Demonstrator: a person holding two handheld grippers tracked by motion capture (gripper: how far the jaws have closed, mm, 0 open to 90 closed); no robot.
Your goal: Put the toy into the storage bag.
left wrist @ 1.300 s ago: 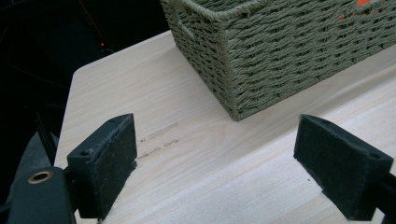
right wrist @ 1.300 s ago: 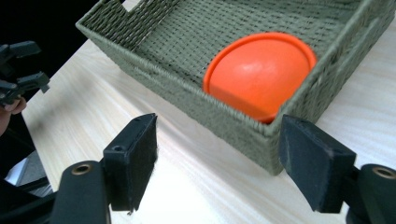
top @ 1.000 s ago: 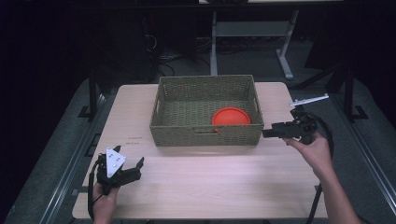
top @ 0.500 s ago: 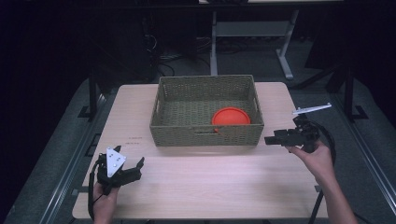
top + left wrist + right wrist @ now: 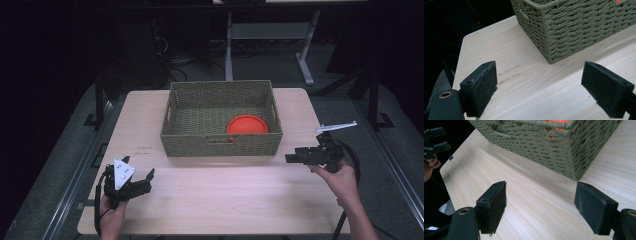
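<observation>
A green woven basket [image 5: 175,107] stands at the back middle of the light wooden table [image 5: 220,195], and an orange disc [image 5: 247,125] lies in its right front part. My left gripper [image 5: 145,181] rests near the table's front left corner, open, with nothing between its pads [image 5: 482,85]. My right gripper [image 5: 292,158] hovers just off the basket's front right corner, jaws pointing left, open and empty. The basket's weave [image 5: 574,27] rises ahead in the left gripper view. In the right gripper view the basket's corner [image 5: 574,157] is close, orange showing through the weave.
A small printed mark [image 5: 144,149] sits on the table left of the basket. Metal desk legs [image 5: 230,45] and cables stand on the dark floor behind. Bare tabletop spreads in front of the basket between the two grippers.
My right gripper has drawn back from the basket's right side toward the front right of the table and lowered. The left gripper has stayed where it was.
</observation>
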